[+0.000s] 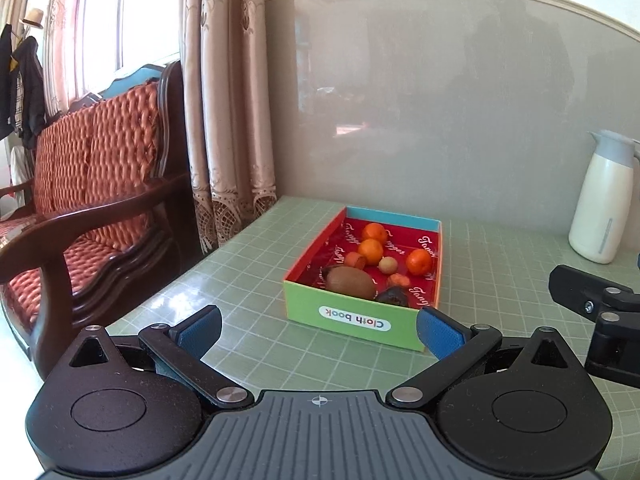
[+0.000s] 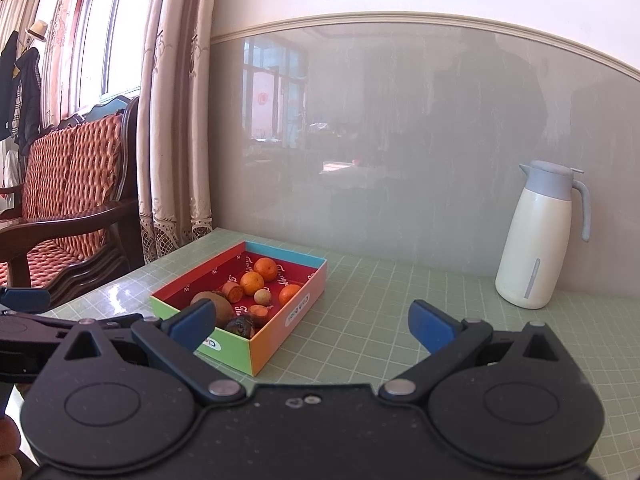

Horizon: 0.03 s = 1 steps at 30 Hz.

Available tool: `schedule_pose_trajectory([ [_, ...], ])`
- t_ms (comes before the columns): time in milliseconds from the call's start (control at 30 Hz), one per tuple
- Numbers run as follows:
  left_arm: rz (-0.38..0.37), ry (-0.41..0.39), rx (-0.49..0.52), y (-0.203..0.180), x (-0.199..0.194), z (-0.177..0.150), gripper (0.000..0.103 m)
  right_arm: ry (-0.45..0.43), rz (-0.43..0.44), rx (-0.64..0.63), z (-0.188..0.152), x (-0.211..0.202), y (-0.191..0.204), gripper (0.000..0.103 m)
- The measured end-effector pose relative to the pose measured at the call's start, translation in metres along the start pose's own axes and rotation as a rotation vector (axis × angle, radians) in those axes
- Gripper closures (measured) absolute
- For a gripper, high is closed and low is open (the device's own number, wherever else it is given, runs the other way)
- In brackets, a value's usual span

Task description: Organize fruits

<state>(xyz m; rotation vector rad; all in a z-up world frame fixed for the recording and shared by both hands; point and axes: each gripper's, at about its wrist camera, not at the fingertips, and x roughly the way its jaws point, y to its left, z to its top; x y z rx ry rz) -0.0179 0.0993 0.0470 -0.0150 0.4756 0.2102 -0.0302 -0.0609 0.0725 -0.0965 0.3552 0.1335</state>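
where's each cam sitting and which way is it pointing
Left wrist: on the left gripper, fingers spread, facing the fruit box head-on; right gripper shows at the right edge.
Right wrist: on the right gripper, fingers spread, box ahead-left, white jug right.
Shared: box, jug, green table.

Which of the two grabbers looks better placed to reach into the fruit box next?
Probably the left gripper: its open jaws face the cardboard box head-on, with the kiwi just beyond the near wall. The right gripper, also open, sits off to the side, facing bare table.
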Motion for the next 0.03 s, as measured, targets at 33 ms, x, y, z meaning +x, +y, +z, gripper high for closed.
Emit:
schedule_pose_trajectory([
  [33,0.005,-0.002,0.006,-0.0005,0.0006,0.0004,0.0,-0.001,-0.002,0.003,0.0004,0.0005,-0.0007,0.0],
])
